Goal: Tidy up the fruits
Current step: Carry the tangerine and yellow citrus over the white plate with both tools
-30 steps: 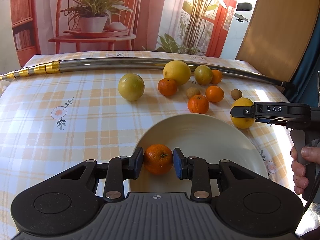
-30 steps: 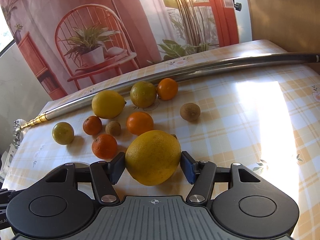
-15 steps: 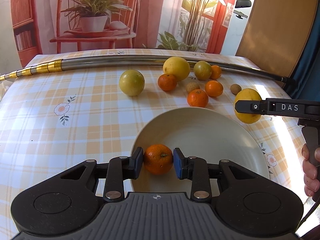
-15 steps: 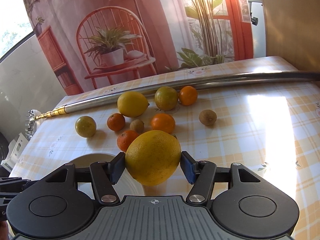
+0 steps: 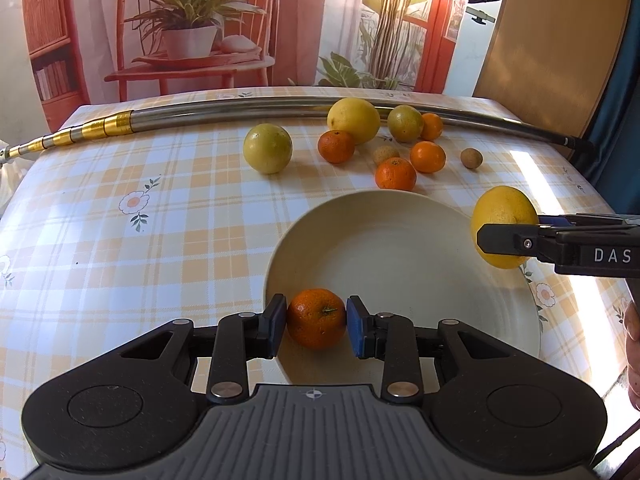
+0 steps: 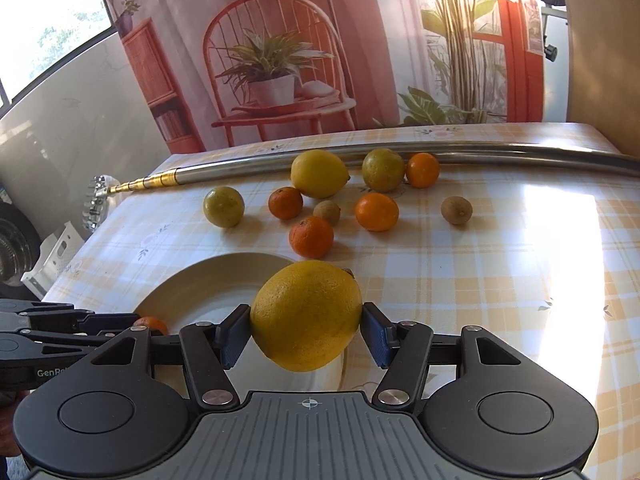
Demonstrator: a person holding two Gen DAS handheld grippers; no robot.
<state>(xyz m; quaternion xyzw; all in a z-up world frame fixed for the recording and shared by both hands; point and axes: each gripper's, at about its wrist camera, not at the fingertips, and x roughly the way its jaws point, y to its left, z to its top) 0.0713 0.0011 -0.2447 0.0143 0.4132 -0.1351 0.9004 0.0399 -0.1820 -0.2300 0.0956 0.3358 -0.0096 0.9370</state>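
- The left claw (image 5: 316,319) is clamped on a dimpled round mandarin (image 5: 316,317), its stem facing the camera, low inside the near rim of the smooth cream bowl (image 5: 400,248).
- The right claw (image 6: 306,326) grips a pebbly oval lemon (image 6: 307,315), long axis tilted up to the right, above the bowl's right rim.
- Loose fruit lies beyond on the checked surface (image 5: 120,240).
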